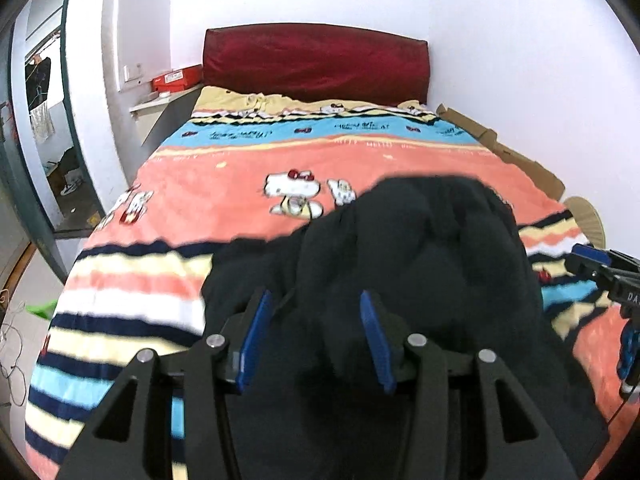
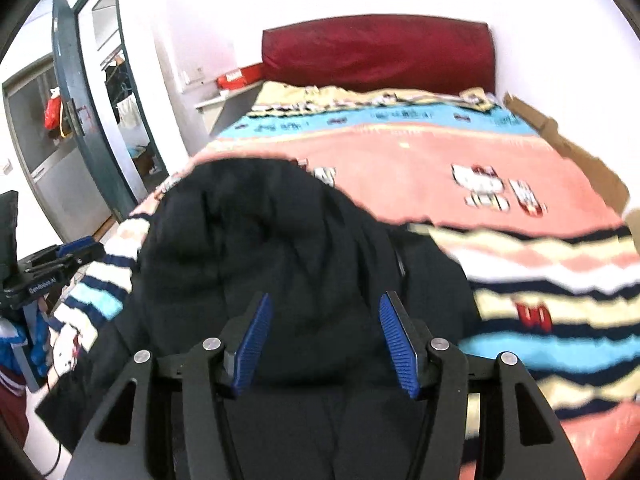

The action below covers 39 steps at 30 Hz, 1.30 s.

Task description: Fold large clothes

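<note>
Starting at the far left of the left wrist view, an open doorway [image 1: 48, 152] is seen, with the patterned bedspread [image 1: 224, 184] filling the middle and a red headboard [image 1: 316, 60] at the upper centre. The black garment [image 1: 420, 248] is heaped in the lower centre and lower right of that frame, on the bedspread. The left gripper [image 1: 316, 340] is held over the heap's near edge with its 2 blue pads [image 1: 256, 336] spread wide; cloth lies between and under them, but no pinch is seen. At the far right edge the other tool is glimpsed.

In the right wrist view, the garment [image 2: 280, 240] is bunched from centre left to lower centre, and the right gripper [image 2: 326, 344] is likewise spread wide above it, nothing clamped.

Judged from this, the cloth is thick and crumpled, so several layers could be caught at once if the fingers are closed blindly, and a lopsided fold would result. Dark fabric hides hems and seams, so a wrong edge may be picked. Motion blur suggests speed, which could drag the heap.
</note>
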{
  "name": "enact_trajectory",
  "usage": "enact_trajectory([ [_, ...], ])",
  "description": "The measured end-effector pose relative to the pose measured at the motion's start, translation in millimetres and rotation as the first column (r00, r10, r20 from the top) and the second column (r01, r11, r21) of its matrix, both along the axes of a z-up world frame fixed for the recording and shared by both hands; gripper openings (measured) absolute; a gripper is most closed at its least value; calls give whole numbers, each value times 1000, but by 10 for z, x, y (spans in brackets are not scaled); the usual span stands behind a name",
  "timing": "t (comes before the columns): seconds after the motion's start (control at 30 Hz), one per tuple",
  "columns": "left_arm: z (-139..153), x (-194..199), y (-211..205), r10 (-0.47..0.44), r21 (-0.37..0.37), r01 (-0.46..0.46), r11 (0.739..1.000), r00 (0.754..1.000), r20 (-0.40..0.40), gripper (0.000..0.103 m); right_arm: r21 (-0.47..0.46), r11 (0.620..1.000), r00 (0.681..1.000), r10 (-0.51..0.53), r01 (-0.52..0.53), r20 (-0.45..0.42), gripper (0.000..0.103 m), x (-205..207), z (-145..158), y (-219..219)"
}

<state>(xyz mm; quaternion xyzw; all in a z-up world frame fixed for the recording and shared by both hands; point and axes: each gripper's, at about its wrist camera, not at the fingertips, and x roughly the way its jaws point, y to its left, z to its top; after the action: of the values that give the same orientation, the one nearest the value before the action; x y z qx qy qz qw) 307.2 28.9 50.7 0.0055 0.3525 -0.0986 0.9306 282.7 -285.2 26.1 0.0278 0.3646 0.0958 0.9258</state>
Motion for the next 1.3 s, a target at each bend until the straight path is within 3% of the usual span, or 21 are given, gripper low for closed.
enact_trajectory([
  [0.17, 88, 588, -270, -24, -22, 25, 999, 999, 25, 45, 21, 999, 998, 42, -43, 42, 58, 526, 173, 257],
  [0.33, -93, 802, -559, -70, -25, 71, 997, 997, 15, 45, 28, 996, 996, 88, -89, 33, 61, 831, 85, 473],
  [0.43, -297, 732, -654, -100, -9, 99, 995, 995, -6, 45, 17, 990, 990, 137, -137, -23, 61, 818, -120, 584],
  [0.63, -847, 285, -699, -138, 98, 141, 985, 990, -38, 49, -49, 976, 967, 204, -213, -152, 61, 442, -767, 612],
  [0.83, -822, -59, -569, -151, 60, 152, 987, 988, -25, 49, -23, 977, 970, 208, -213, -127, 61, 66, -671, 491],
  [0.97, -1047, -152, -539, -143, 69, 147, 987, 988, -49, 53, -8, 976, 967, 213, -217, -138, 61, -135, -827, 378],
  [1.3, -1314, 52, -686, -85, 103, 91, 991, 994, -62, 56, -26, 990, 973, 129, -136, -192, 61, 230, -1273, 409],
])
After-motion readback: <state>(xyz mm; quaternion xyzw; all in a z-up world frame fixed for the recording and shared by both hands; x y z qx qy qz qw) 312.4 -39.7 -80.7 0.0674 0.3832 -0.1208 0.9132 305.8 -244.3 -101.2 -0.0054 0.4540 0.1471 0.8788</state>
